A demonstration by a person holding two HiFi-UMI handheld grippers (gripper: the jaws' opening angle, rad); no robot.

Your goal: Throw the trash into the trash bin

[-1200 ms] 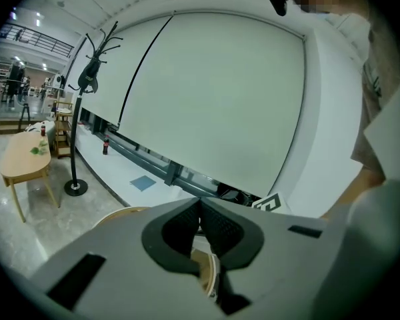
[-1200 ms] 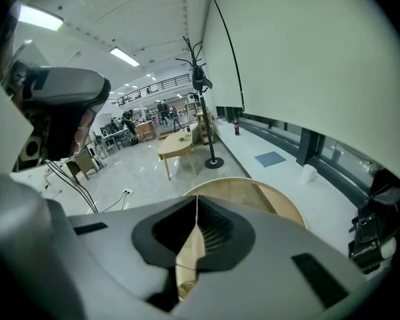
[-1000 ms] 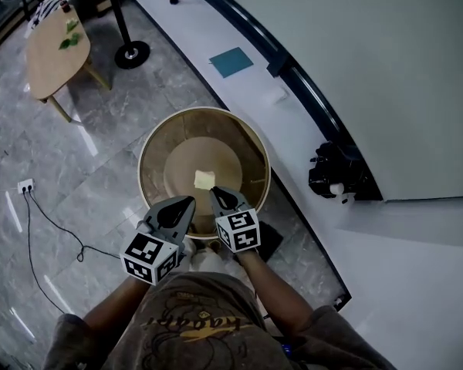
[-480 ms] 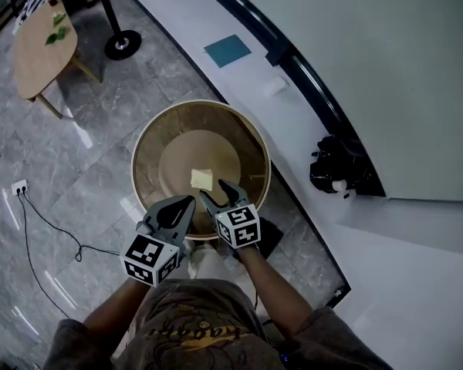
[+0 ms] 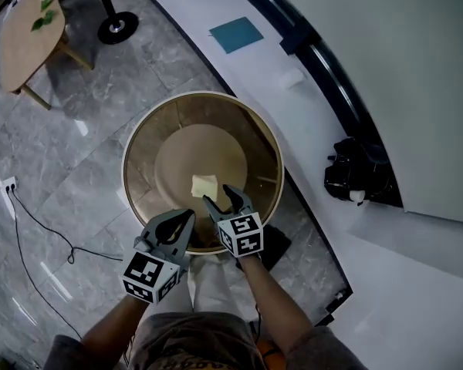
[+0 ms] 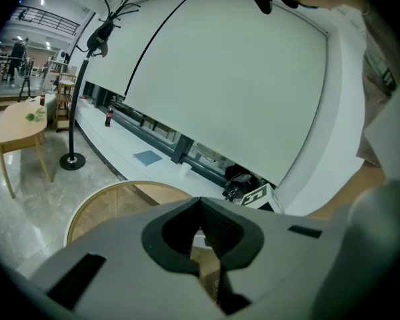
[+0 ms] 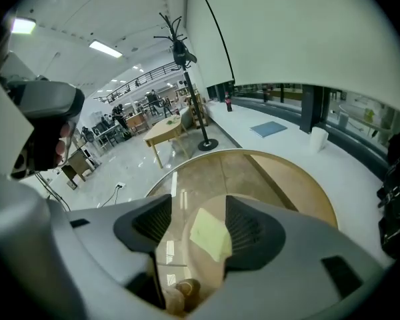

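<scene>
A round tan trash bin (image 5: 141,139) stands on the floor below me. A pale yellow piece of trash (image 5: 204,185) lies loose on its bottom. My right gripper (image 5: 221,198) hangs over the bin's near rim, open. In the right gripper view the yellow trash (image 7: 211,235) shows between the parted pads, well below them and touching neither. My left gripper (image 5: 187,216) is beside it to the left, also at the near rim. Its jaws (image 6: 200,201) meet at the tips with nothing between them, and the bin (image 6: 110,207) lies ahead.
A white ledge (image 5: 309,129) curves past the bin's right side and bears a black bag (image 5: 359,172), a blue sheet (image 5: 236,34) and a small white cup (image 5: 292,78). A wooden table (image 5: 27,33), a stand's base (image 5: 116,28) and a floor cable (image 5: 38,223) are at left.
The right gripper's jaws, together in the earliest frame, now stand apart. Both grippers have sunk toward the bin's near rim. The yellow piece stays inside the bin.
</scene>
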